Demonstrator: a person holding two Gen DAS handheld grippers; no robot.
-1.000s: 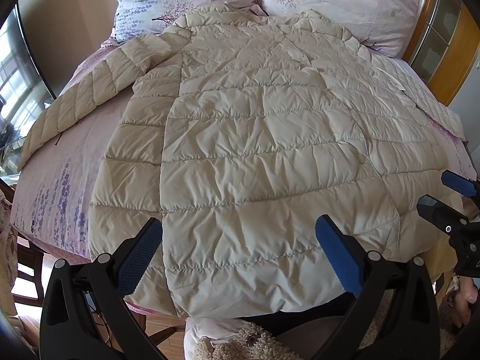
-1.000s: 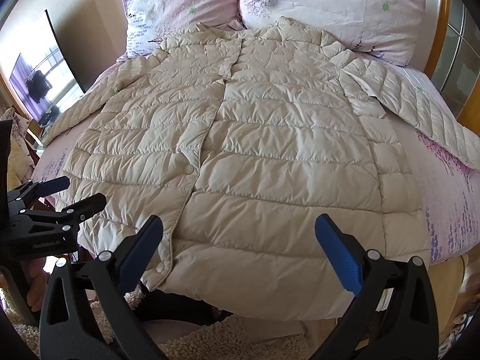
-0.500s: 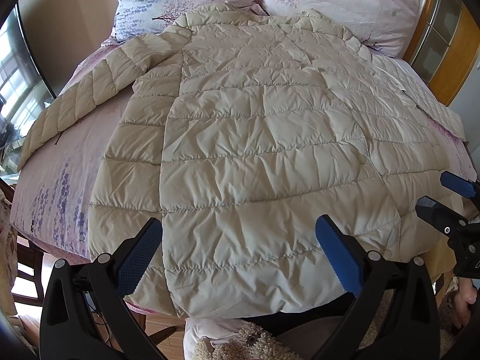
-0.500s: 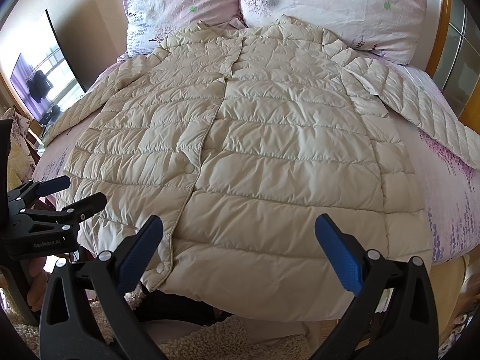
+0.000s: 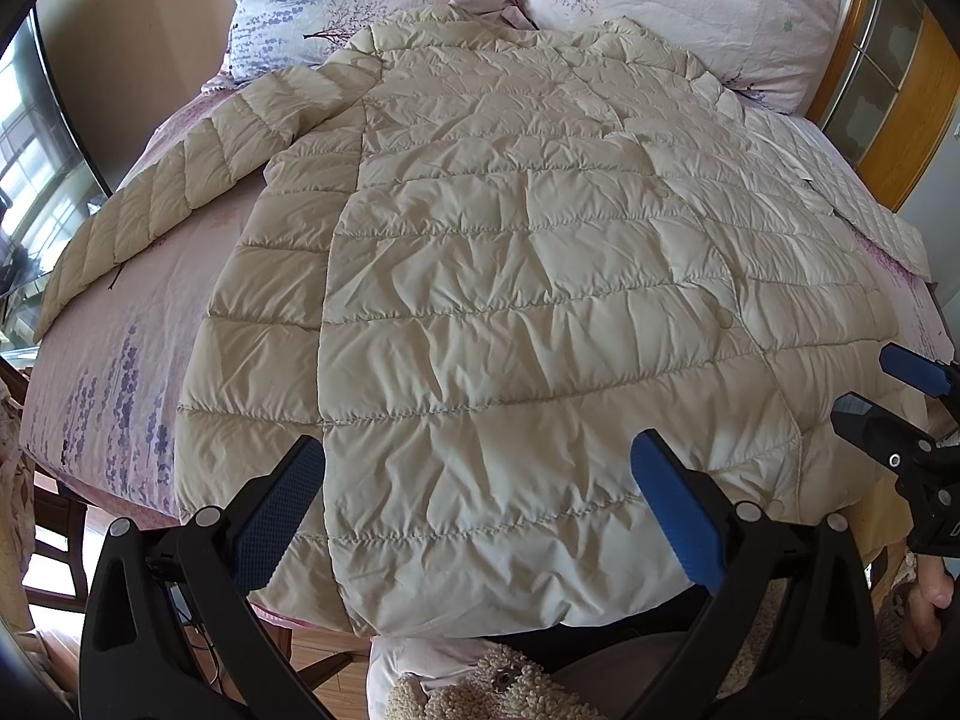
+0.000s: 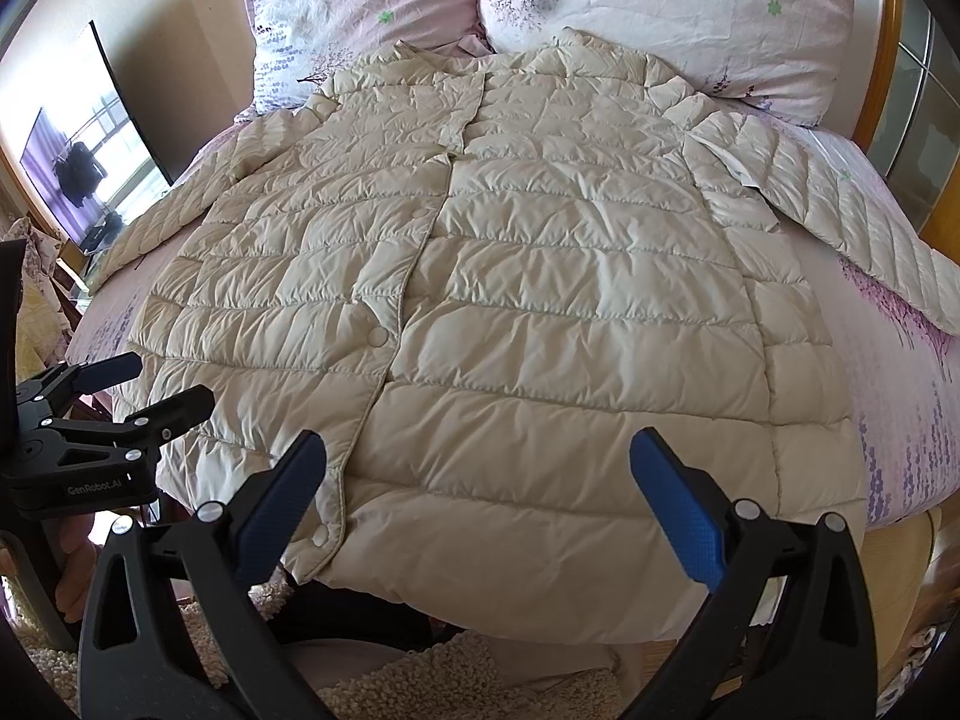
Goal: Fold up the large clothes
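A large cream quilted down coat (image 5: 510, 300) lies flat and face up on the bed, collar toward the pillows, hem hanging over the near edge, both sleeves spread outward. It also fills the right wrist view (image 6: 492, 312). My left gripper (image 5: 480, 492) is open and empty, hovering just short of the hem's left half. My right gripper (image 6: 480, 492) is open and empty, hovering just short of the hem's right half. Each gripper shows in the other's view, the right one (image 5: 888, 396) at the right edge and the left one (image 6: 144, 384) at the left edge.
The bed has a pink floral sheet (image 5: 102, 360) and two pillows (image 6: 660, 6) at the head. A wooden headboard frame (image 5: 900, 120) stands to the right. A dark TV screen (image 6: 132, 120) stands at left. A fluffy garment (image 6: 420, 684) is below the grippers.
Almost nothing has changed. Both grippers stay open near the hem, with only a slight drift of the views.
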